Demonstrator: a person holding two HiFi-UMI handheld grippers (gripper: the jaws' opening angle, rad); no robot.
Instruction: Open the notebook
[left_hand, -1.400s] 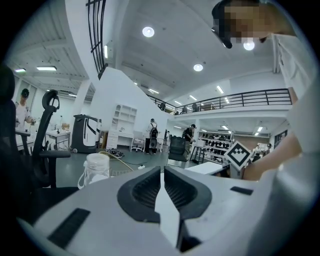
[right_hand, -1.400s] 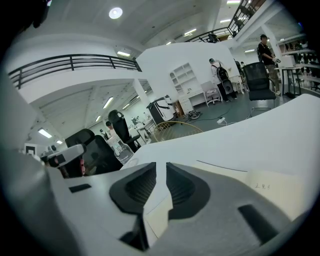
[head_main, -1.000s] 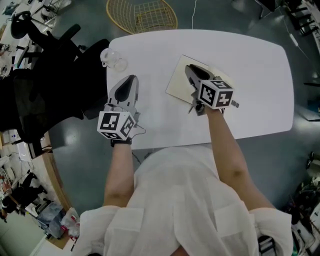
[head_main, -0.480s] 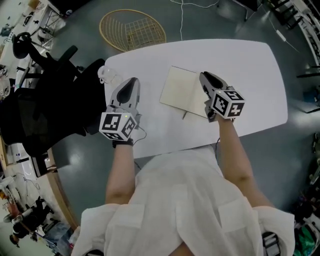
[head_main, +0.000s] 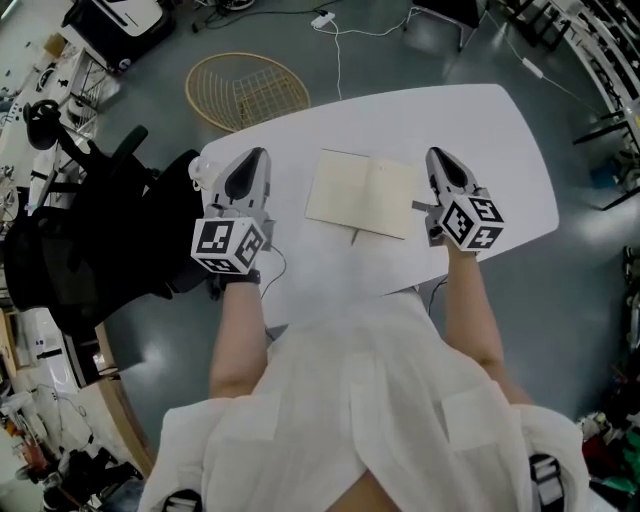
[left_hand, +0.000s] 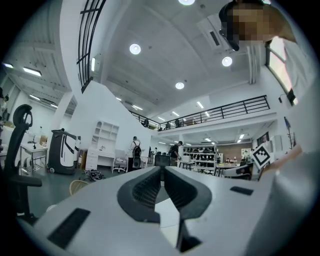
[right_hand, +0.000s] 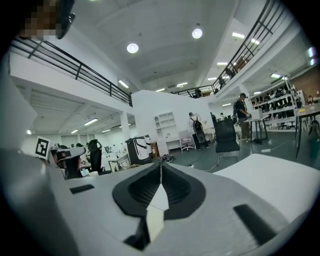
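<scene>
My left gripper (head_main: 256, 160), at nine o'clock, is pressed shut on nothing. My right gripper (head_main: 438, 160), at three, has just been closing and is empty too. Between them the notebook (head_main: 365, 193) lies open on the table (head_main: 480, 120). With nothing holding them, I judge its pages could spring back shut.

Notebook (head_main: 365, 193): cream, unprinted pages
Table (head_main: 500, 130): white
Marker cubes (head_main: 230, 245): black-and-white square patterns
Wire basket (head_main: 248, 90), 11 o'clock: yellow
Office chair (head_main: 90, 230), 9 o'clock: black
</scene>
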